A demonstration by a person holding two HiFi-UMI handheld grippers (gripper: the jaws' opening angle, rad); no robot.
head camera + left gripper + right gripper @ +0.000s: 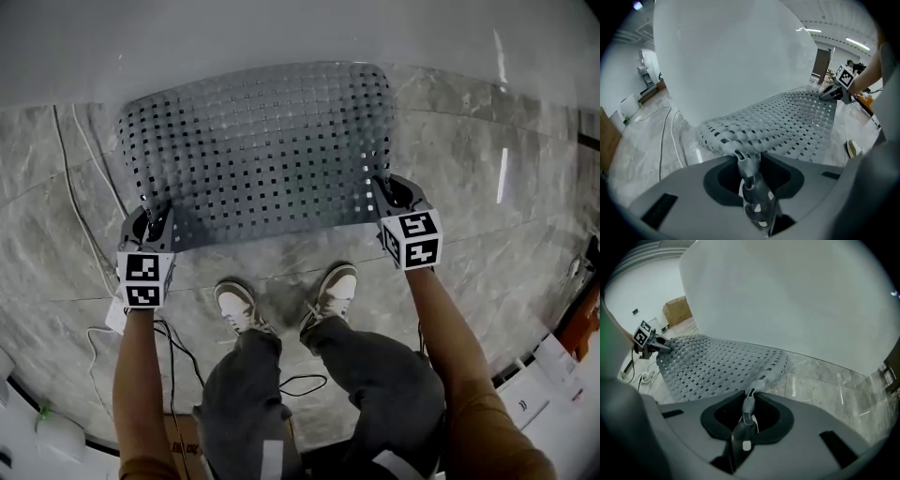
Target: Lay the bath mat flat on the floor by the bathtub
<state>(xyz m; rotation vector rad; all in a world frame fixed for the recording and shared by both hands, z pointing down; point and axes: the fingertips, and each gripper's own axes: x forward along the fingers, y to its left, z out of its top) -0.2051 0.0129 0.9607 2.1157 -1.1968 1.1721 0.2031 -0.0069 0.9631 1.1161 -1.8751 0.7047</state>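
Head view: the person is holding the bath mat stretched out over the marble floor, its far edge lying along the base of the white bathtub and its near edge hanging just ahead of the person's shoes. The left gripper and the right gripper are each pinching one near corner. Gripping at opposite corners is presumably keeping the perforated sheet taut and square to the tub, so that it can go down without folds. A cable is trailing over the floor to the left, clear of the mat. Left gripper view: the jaws of the left gripper are standing nearly together, clamping a crumpled corner of the mat. The sheet is bowing away from them towards the far corner, where the other gripper is biting. The tub wall is rising right behind. Right gripper view: the jaws of the right gripper are likewise closed down on a thin fold of the mat's corner, with the mat running out to the left gripper. The near edge is riding above the floor. Whether the far edge is already touching down cannot be told. The laying step appears well advanced, with the release not yet made.
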